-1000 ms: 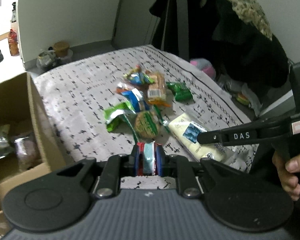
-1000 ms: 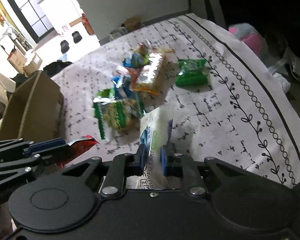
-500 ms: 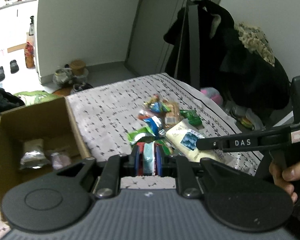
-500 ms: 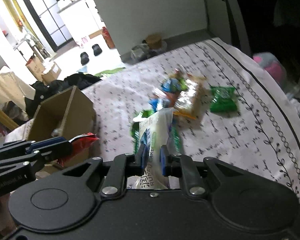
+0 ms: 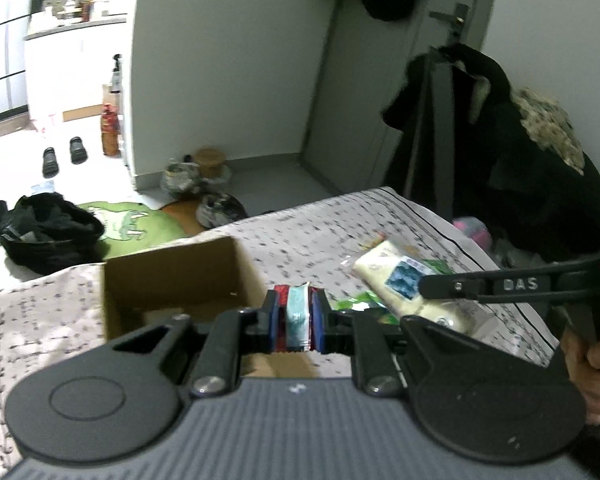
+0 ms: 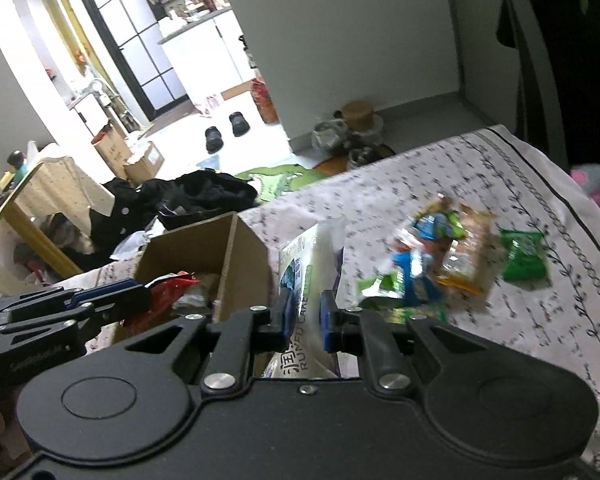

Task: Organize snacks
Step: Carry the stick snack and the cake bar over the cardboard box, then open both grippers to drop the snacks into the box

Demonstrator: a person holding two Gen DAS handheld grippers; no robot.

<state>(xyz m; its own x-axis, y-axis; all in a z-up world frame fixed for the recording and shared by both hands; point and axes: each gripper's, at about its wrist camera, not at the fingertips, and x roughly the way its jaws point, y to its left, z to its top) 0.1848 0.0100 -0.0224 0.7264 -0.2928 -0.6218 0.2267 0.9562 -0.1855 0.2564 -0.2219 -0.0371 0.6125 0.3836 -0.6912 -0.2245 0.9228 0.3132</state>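
My left gripper is shut on a small red and pale-blue snack packet, held just in front of the open cardboard box. In the right wrist view that same red packet hangs at the box's near opening. My right gripper is shut on a long white cake packet with a blue picture, lifted above the bed; the left wrist view shows this cake packet to the right. Several loose snacks lie in a pile on the bed, with a green packet apart at the right.
The bed carries a pale patterned sheet. Dark clothes and a green mat lie on the floor beyond it. Coats hang on a rack at the right. A hand holds the right gripper's handle.
Both grippers have risen and swung left with their packets. The box has come from the left edge to the middle of the view, and the snack pile has dropped back to the right.
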